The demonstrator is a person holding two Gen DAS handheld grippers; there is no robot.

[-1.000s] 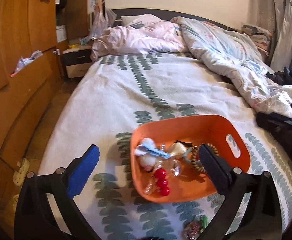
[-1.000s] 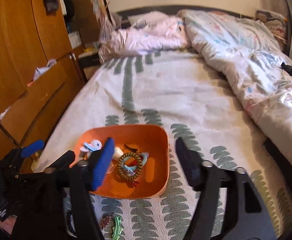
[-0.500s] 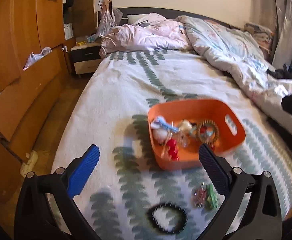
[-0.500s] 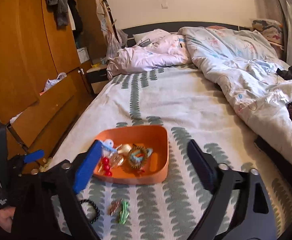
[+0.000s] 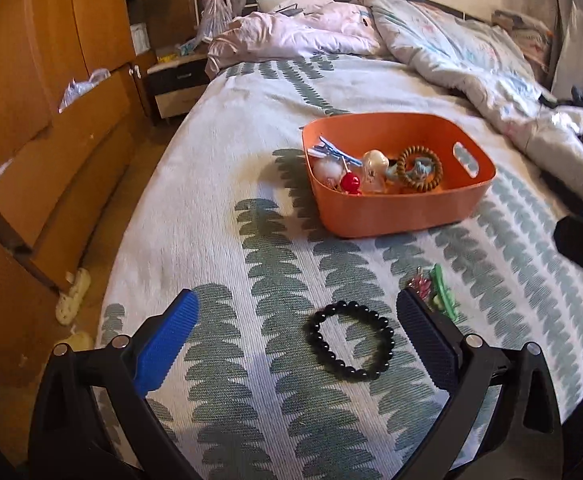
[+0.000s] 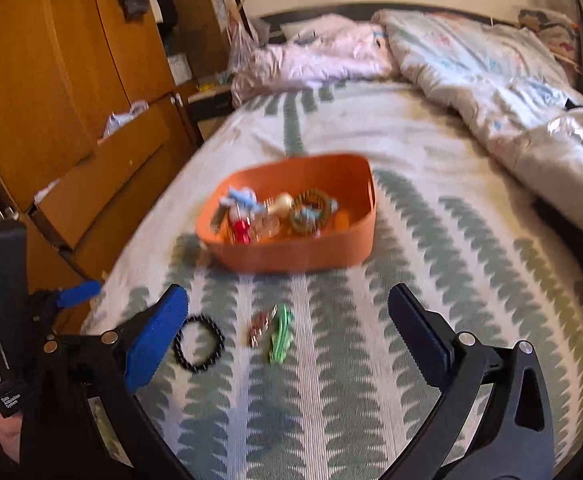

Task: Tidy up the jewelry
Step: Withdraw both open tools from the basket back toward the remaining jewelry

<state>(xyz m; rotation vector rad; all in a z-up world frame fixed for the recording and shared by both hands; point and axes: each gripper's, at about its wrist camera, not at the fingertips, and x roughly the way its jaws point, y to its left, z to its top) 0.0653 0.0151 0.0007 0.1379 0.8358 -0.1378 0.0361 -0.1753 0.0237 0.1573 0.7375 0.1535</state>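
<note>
Jewelry on the bed, both claws apart and holding nothing

Left view: the left claw [image 5: 295,322] is wide apart over the bed [image 5: 219,184], near its edge; a round black bead bracelet [image 5: 350,346] lies between its fingers, the orange plastic basket [image 5: 407,216] beyond.
Right view: the right claw [image 6: 287,310] is opening, empty; a green clip [image 6: 280,334] lies on the woven cover, bare bed to the right.

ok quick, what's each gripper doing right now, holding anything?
Left gripper: open, empty, black bead bracelet lies on the bed beneath.
Right gripper: jaws opening, nothing between them.
</note>
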